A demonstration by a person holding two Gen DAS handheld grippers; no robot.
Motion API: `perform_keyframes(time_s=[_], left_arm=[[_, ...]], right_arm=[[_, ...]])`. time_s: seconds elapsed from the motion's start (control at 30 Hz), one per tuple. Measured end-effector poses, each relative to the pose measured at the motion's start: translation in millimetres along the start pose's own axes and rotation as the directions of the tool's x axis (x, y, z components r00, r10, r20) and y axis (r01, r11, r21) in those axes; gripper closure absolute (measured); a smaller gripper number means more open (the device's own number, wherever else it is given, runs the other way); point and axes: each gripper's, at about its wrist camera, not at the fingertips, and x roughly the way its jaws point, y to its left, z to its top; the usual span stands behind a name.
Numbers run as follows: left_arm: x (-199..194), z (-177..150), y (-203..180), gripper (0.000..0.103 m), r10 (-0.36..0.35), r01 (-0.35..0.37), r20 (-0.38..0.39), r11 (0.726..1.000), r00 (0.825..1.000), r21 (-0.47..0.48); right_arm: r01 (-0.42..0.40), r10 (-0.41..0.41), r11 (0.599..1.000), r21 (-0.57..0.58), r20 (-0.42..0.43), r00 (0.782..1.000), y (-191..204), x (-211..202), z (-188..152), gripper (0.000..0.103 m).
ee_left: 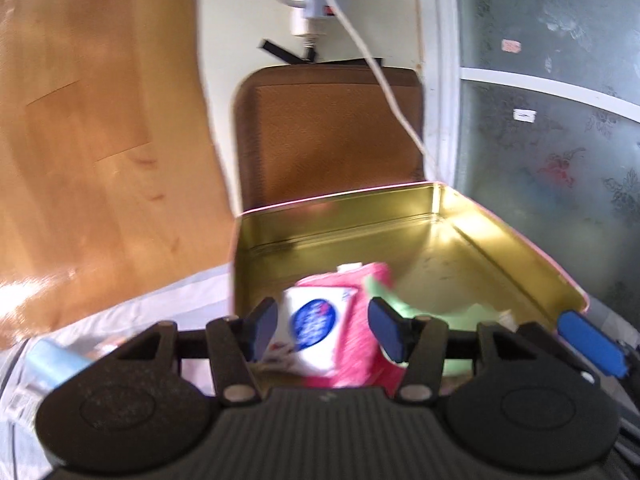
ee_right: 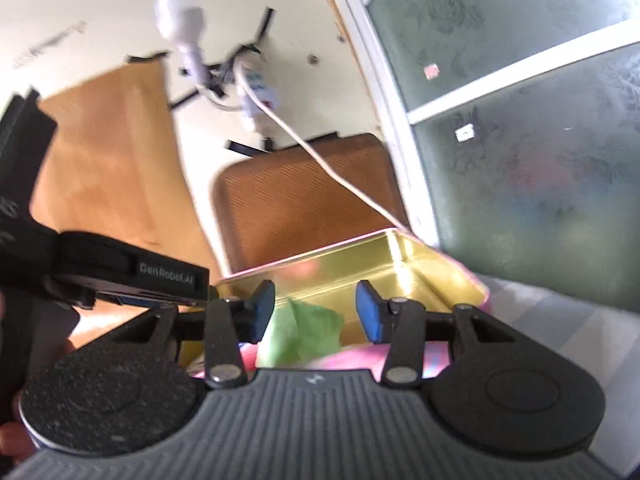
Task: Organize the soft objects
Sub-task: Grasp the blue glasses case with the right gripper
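Observation:
An open gold tin [ee_left: 340,208] lies in front of me, its lid or tray tilted up. In it sits a rolled pink cloth [ee_left: 360,348] with a white and blue label [ee_left: 316,324], and beside that a light green cloth [ee_left: 432,312]. My left gripper [ee_left: 324,320] is open, its blue pads on either side of the pink roll without pressing it. My right gripper [ee_right: 314,308] is open over the tin [ee_right: 360,264], with the green cloth [ee_right: 308,332] loose between its fingers. One blue finger of the right gripper [ee_left: 592,348] shows in the left wrist view.
A brown padded panel [ee_left: 328,128] stands behind the tin. A white cable [ee_left: 384,76] hangs across it from a wall plug. A wooden board [ee_left: 100,140] is on the left, frosted glass [ee_left: 552,120] on the right. A pale blue item [ee_left: 52,360] lies on the white sheet.

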Motion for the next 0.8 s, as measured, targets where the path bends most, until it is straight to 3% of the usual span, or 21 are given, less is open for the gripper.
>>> perform_keyframes(time_s=[0.13, 0.23, 0.3, 0.33, 0.4, 0.5, 0.57, 0.7, 0.73, 0.8], left_arm=[[-24, -41, 66, 0.052, 0.062, -0.061, 0.007, 0.992, 0.998, -0.107], [-29, -79, 121, 0.052, 0.158, -0.163, -0.041, 0.968, 0.987, -0.189], [-29, -103, 158, 0.052, 0.241, -0.255, -0.09, 0.941, 0.966, -0.221], [-29, -115, 177, 0.052, 0.3, -0.32, -0.116, 0.92, 0.947, -0.228], [-31, -134, 207, 0.052, 0.361, -0.39, -0.152, 0.883, 0.92, -0.263], [-33, -158, 241, 0.053, 0.355, -0.401, -0.188, 0.837, 0.916, -0.372], [-43, -163, 246, 0.05, 0.33, -0.35, -0.123, 0.835, 0.936, -0.424], [-41, -158, 236, 0.05, 0.338, -0.353, -0.109, 0.849, 0.935, -0.394], [-43, -160, 238, 0.05, 0.34, -0.35, -0.096, 0.851, 0.935, -0.393], [-47, -161, 239, 0.05, 0.342, -0.341, -0.072, 0.847, 0.937, -0.408]], right_arm=[[-0.166, 0.158, 0.981, -0.096, -0.088, 0.984, 49, 5, -16, 0.054], [-0.313, 0.285, 0.944, -0.104, -0.22, 0.933, 81, 17, -26, 0.054], [-0.394, 0.345, 0.913, -0.105, -0.315, 0.884, 106, 28, -34, 0.055], [-0.422, 0.361, 0.9, -0.11, -0.356, 0.862, 118, 33, -37, 0.055], [-0.458, 0.374, 0.88, -0.127, -0.409, 0.832, 140, 45, -43, 0.055], [-0.497, 0.38, 0.851, -0.168, -0.458, 0.804, 175, 69, -49, 0.055], [-0.499, 0.365, 0.848, -0.178, -0.485, 0.795, 195, 88, -53, 0.054], [-0.475, 0.326, 0.854, -0.215, -0.49, 0.808, 225, 131, -53, 0.054], [-0.483, 0.319, 0.844, -0.232, -0.507, 0.801, 234, 147, -54, 0.051], [-0.517, 0.327, 0.825, -0.227, -0.555, 0.765, 249, 173, -59, 0.048]])
